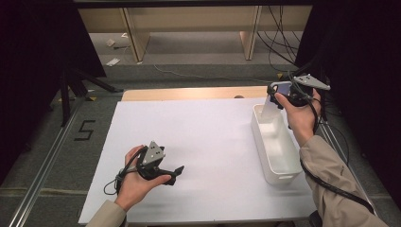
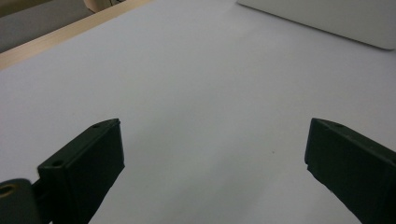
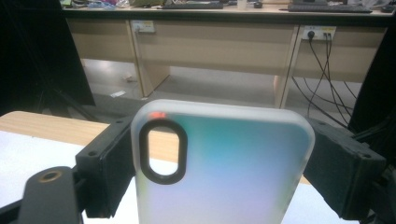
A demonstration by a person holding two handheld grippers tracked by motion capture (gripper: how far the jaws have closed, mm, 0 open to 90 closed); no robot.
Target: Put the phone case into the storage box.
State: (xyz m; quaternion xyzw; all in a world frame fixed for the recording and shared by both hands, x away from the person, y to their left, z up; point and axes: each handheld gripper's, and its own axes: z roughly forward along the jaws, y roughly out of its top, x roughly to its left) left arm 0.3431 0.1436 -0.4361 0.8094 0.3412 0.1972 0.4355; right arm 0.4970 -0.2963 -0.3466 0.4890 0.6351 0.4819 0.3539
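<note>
A translucent white phone case (image 3: pixel 224 168) with a dark-rimmed oval camera hole stands upright between the jaws of my right gripper (image 3: pixel 224 172), which is shut on its two long sides. In the high view that right gripper (image 1: pixel 280 93) holds the phone case (image 1: pixel 273 105) above the far end of a long white bin (image 1: pixel 276 144) at the table's right side. My left gripper (image 1: pixel 176 172) rests low on the white table (image 1: pixel 198 142) near the front left, pointing right. Its jaws stand wide apart over bare table, and the left gripper (image 2: pixel 215 158) holds nothing.
A corner of the white bin (image 2: pixel 327 18) lies ahead of the left gripper. Beyond the table's wooden far edge (image 1: pixel 189 93) are a floor, desk legs and loose cables (image 1: pixel 279 42). Dark curtains flank both sides. A floor rail with a "5" mark (image 1: pixel 84 130) runs left.
</note>
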